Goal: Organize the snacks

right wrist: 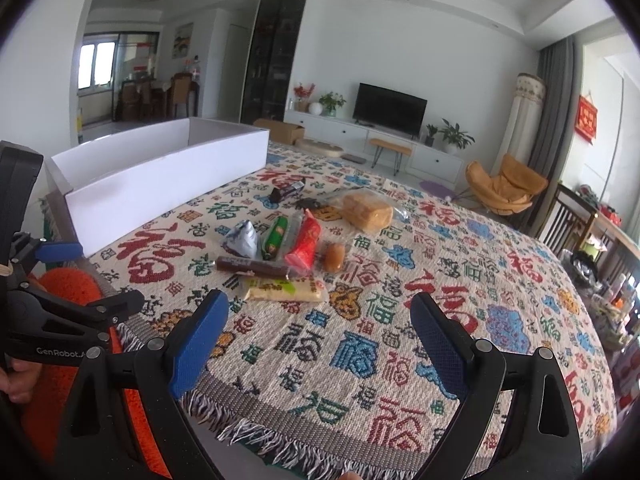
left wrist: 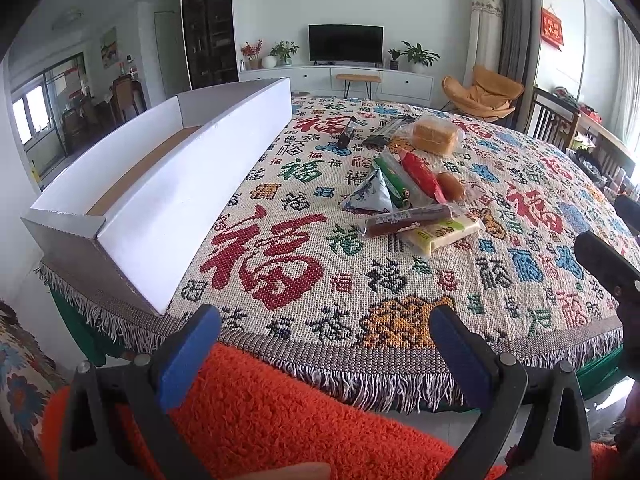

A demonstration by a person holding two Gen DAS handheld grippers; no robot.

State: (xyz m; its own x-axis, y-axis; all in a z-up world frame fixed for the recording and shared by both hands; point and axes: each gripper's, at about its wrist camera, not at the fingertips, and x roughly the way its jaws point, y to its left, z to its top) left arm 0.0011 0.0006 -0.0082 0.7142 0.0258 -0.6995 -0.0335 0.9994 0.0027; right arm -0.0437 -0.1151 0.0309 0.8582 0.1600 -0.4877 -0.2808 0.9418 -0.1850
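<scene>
The left gripper (left wrist: 326,336) with blue pads hangs spread and empty over the fringed near edge of the woven tablecloth (left wrist: 400,280) patterned with red, blue and green Chinese characters. The right gripper (right wrist: 320,332) is likewise spread, holding nothing, just inside the same near edge.

A long white cardboard box (left wrist: 160,184), open-topped, runs along the table's left edge to the near-left corner. The snacks sit clustered mid-table, well apart from both grippers: a dark brown sausage in clear wrap (right wrist: 252,266), a pale yellow flat packet (right wrist: 286,290), a red tube packet (right wrist: 306,242), a green stick packet (right wrist: 276,236), a grey pyramid pouch (right wrist: 242,238) and a bagged tan bread block (right wrist: 368,208).

Bare cloth lies between grippers and snacks. The left gripper's body reads "GenRobot.A"; packet print is too small to read.
</scene>
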